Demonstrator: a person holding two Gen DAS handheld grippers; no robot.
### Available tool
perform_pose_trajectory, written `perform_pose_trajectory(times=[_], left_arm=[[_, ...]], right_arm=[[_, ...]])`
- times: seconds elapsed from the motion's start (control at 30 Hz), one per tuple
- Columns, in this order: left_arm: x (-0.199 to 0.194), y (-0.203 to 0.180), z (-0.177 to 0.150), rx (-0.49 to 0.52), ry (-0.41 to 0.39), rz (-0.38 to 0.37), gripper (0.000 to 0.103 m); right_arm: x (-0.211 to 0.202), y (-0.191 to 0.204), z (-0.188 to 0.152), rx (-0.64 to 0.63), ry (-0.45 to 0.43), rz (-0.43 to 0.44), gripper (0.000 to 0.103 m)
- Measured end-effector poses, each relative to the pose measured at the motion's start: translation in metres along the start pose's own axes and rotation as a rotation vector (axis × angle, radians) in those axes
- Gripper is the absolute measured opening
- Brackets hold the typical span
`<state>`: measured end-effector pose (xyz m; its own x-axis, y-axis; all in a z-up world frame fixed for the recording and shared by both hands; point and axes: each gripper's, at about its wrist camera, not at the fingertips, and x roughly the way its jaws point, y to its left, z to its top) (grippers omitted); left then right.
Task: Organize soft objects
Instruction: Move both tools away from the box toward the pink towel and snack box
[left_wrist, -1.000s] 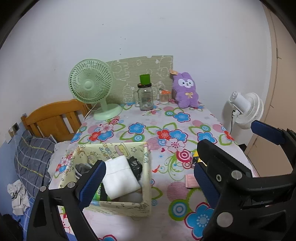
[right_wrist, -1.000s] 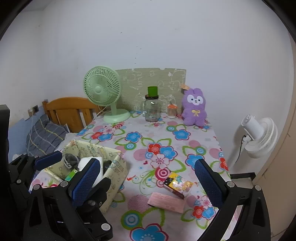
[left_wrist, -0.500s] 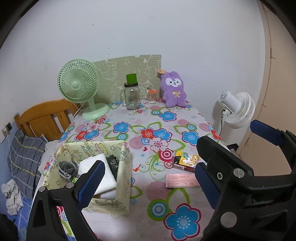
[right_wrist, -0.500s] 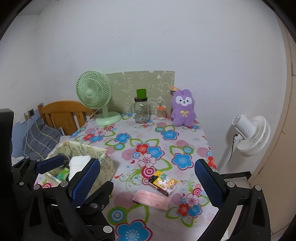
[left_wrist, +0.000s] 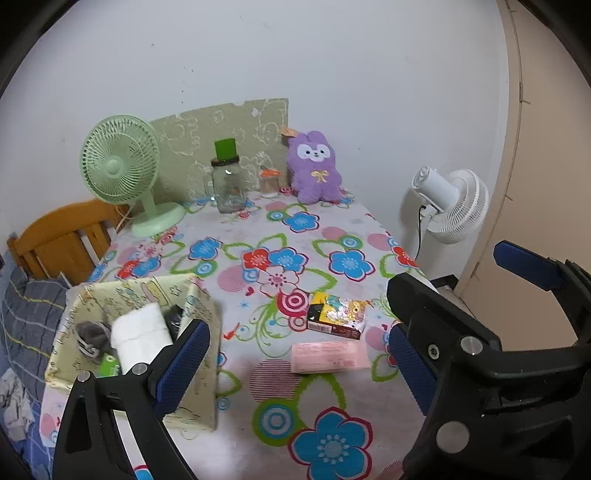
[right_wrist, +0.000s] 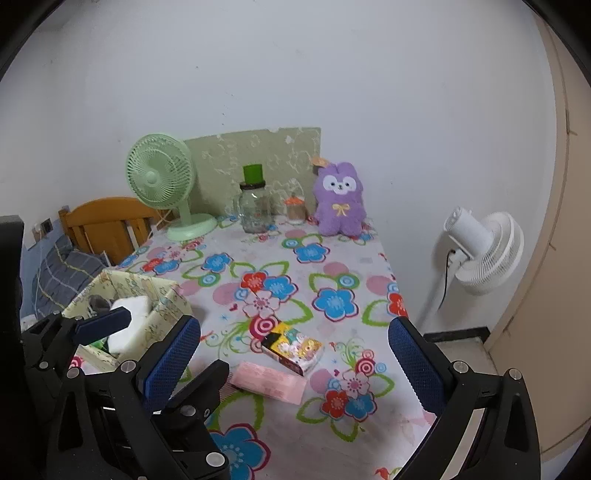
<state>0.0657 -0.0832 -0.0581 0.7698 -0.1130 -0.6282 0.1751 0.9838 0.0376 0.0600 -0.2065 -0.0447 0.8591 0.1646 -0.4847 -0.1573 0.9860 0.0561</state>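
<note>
A purple plush rabbit (left_wrist: 314, 168) (right_wrist: 338, 199) sits upright at the far edge of the flowered table (left_wrist: 280, 391), against the wall. On the near left stands a yellow fabric box (left_wrist: 199, 306) (right_wrist: 140, 286) holding a folded white cloth (left_wrist: 142, 336) (right_wrist: 129, 306), a grey item (left_wrist: 92, 330) and dark bits. My left gripper (left_wrist: 295, 365) hovers open and empty beside the box. My right gripper (right_wrist: 293, 369) is open too, above a pink packet (right_wrist: 267, 380) (left_wrist: 328, 356) and a colourful pack (right_wrist: 293, 349) (left_wrist: 336, 315) lying flat.
At the back stand a green desk fan (left_wrist: 120, 162), a glass jar with a green lid (left_wrist: 227, 181) and a small orange-capped jar (left_wrist: 268, 181). A white fan (left_wrist: 450, 206) stands off the table's right edge. A wooden headboard (left_wrist: 62, 236) and bedding lie left.
Both grippers have drawn back and to the right, away from the box. The pink packet and colourful pack now show fully. Both stay open and empty.
</note>
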Motion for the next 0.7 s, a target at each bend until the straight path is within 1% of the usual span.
perform_pose_trajectory(times=[0.27,0.47,0.63,0.7], left_arm=[[0.02,-0.007,-0.01,0.001,0.024,0.013,0.098],[0.039,-0.008,-0.019,-0.023,0.074,0.002,0.098],[0.052,-0.01,-0.028,-0.024,0.074,0.033,0.098],[0.059,-0.01,-0.032,-0.023,0.087,0.041,0.098]], right_arm=[[0.021,-0.014,-0.017,0.03,0.05,0.005,0.103],[0.036,-0.02,-0.028,0.032,0.082,0.011,0.103],[0.051,-0.023,-0.038,0.025,0.106,0.021,0.103],[0.059,-0.024,-0.043,0.024,0.119,0.024,0.103]])
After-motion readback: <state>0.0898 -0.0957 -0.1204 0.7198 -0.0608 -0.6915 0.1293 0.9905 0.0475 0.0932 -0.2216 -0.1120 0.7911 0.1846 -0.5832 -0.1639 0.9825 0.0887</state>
